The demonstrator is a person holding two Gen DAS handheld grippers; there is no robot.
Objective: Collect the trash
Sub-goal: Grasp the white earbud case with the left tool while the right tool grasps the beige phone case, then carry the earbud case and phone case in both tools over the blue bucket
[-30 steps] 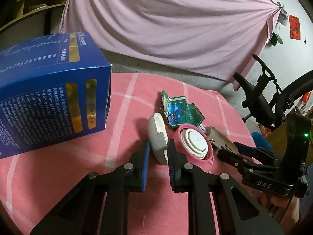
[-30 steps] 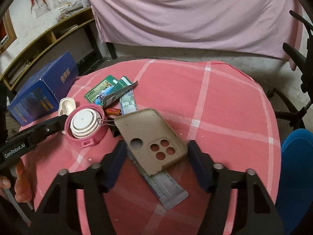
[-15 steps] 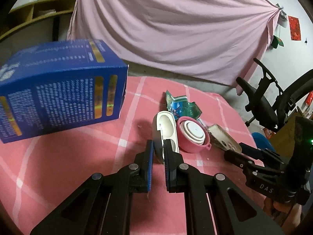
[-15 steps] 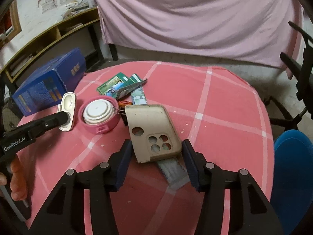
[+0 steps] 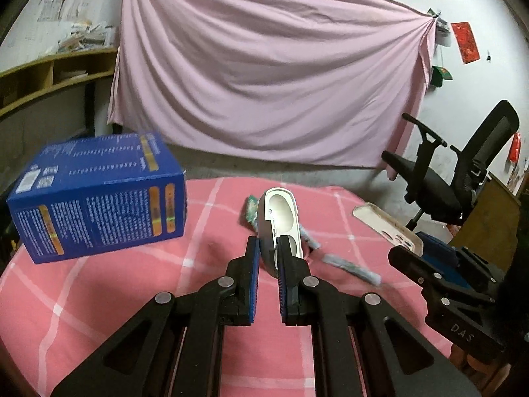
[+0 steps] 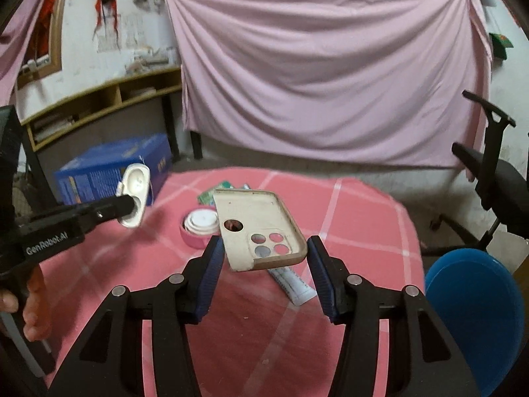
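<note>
My left gripper is shut on an open white earbud case and holds it up above the pink checked table; the case also shows in the right wrist view. My right gripper is shut on a beige phone case and holds it lifted over the table; the phone case also shows in the left wrist view. On the table lie a pink round lid, green wrappers and a grey ruler-like strip.
A blue cardboard box stands at the table's left. A black office chair is beyond the table on the right. A blue round bin sits low at the right. A pink sheet hangs behind. Wooden shelves line the left wall.
Both grippers have risen from the table with their loads: the earbud case and the phone case are now in the air. The right jaws have closed on the phone case.
</note>
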